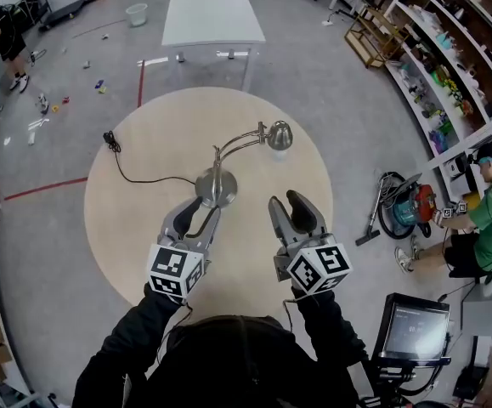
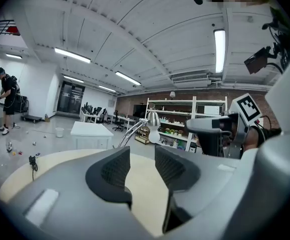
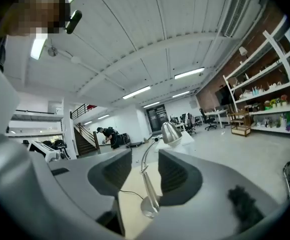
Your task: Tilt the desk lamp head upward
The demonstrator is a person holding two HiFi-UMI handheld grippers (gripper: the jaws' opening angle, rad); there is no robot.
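Over the round beige table (image 1: 127,219), the left gripper (image 1: 198,211) and right gripper (image 1: 289,204) gape empty; whether the left touches the silver metal desk lamp (image 1: 217,184) is unclear.

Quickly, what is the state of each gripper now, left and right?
Left gripper: open, nothing between its jaws.
Right gripper: open, holding nothing; the desk lamp stands beyond its jaws, untouched.

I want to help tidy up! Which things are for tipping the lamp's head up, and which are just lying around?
For the job:
- desk lamp
- lamp head
- left tongs, open, empty
- right tongs, open, empty
- round table under the lamp

Just lying about:
- white table
- bucket
- vacuum cleaner
- shelves
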